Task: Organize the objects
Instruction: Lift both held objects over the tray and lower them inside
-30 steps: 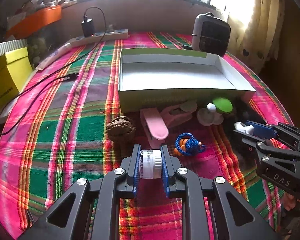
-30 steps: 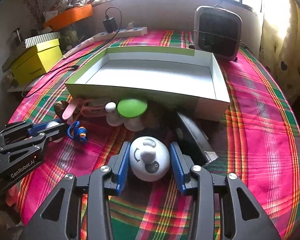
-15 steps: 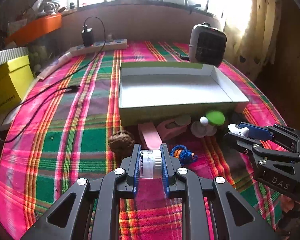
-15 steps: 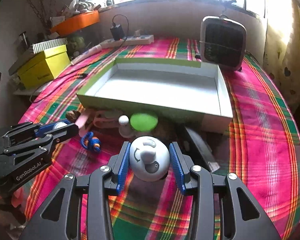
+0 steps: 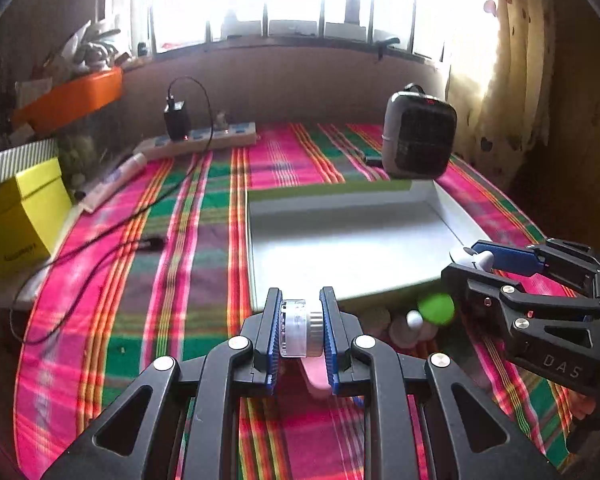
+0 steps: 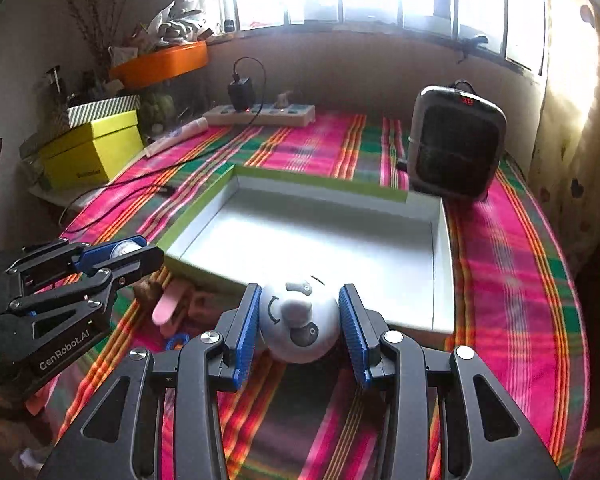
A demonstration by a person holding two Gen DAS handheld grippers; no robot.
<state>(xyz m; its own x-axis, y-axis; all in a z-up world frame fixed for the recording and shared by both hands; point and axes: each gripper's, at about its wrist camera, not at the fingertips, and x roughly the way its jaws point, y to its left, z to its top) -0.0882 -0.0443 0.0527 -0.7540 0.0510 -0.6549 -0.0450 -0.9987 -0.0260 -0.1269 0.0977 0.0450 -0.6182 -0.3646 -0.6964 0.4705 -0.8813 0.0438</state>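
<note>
My left gripper [image 5: 300,303] is shut on a small clear jar with a silvery cap [image 5: 300,328], held off the plaid cloth just before the near wall of the shallow white, green-rimmed box [image 5: 340,248]. My right gripper [image 6: 300,297] is shut on a white round toy with grey face marks [image 6: 298,320], raised at the near edge of the same box [image 6: 320,240]. Each gripper shows in the other's view: the right gripper [image 5: 466,264] at the right, the left gripper [image 6: 134,252] at the left. The box floor is bare.
Loose items lie before the box: a pink clip [image 6: 168,306], a brown nut-like lump [image 6: 148,286], a blue cord [image 6: 176,340], a green-capped piece [image 5: 436,308]. A small heater [image 6: 456,140] stands behind the box. A power strip [image 5: 196,140], a black cable and a yellow box [image 5: 16,220] are at the left.
Both grippers have risen and come toward the box, each keeping its object. The loose items have slid lower in both views, partly behind the fingers.
</note>
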